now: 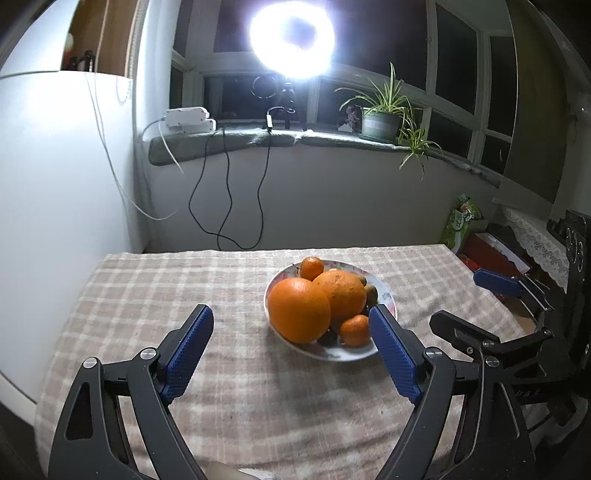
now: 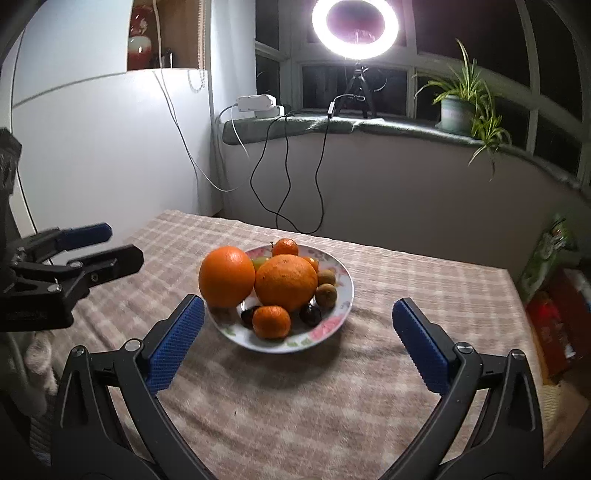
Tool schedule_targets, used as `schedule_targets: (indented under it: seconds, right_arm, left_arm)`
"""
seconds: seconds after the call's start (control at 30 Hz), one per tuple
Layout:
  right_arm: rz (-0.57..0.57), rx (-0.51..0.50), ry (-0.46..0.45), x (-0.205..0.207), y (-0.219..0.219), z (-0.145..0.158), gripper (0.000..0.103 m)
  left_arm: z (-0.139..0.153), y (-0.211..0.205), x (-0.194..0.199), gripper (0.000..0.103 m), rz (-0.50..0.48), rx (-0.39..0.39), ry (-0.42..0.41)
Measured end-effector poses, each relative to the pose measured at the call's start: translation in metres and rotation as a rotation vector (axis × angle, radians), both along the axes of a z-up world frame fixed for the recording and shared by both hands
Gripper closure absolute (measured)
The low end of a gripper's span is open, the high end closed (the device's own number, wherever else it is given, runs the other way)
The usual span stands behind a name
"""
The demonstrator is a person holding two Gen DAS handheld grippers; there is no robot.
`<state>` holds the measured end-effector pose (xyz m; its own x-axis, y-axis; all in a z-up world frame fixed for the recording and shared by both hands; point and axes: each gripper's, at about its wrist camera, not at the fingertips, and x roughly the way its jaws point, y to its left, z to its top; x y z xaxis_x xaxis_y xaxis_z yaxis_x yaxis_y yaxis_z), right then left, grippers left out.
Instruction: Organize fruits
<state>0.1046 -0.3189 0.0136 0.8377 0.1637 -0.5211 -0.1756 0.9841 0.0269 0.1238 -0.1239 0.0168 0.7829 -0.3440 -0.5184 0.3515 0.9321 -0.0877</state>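
Two grippers, left (image 1: pixel 291 330) and right (image 2: pixel 297 319), hover spread wide, gripping nothing. Plate (image 2: pixel 325 328) sits just ahead on the checked cloth (image 2: pixel 295 398), heaped with oranges (image 2: pixel 286 282), mandarins (image 2: pixel 271 321) and kiwis (image 2: pixel 326 295). Dark fruits beneath are half-hidden, type unclear. Right finger (image 1: pixel 393 354) covers the plate's near rim.

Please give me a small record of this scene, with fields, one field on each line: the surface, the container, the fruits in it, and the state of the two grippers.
surface: table under a checked cloth
container: floral plate, near the middle of the table
large fruits: two oranges, side by side
small fruits: mandarin in front, mandarin at the back, kiwis on the right, dark fruits
left gripper: open, empty, short of the plate
right gripper: open, empty, facing the plate
background: ring light, potted plant on windowsill
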Motion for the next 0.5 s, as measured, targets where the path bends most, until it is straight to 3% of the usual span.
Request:
schedule_targets:
  seconds: [0.5]
  right_arm:
    - [-0.005,0.016,0.020,-0.013,-0.001,-0.006,0.000]
  left_arm:
    - [-0.008,0.009,-0.020,0.017,0.039,-0.012,0.002]
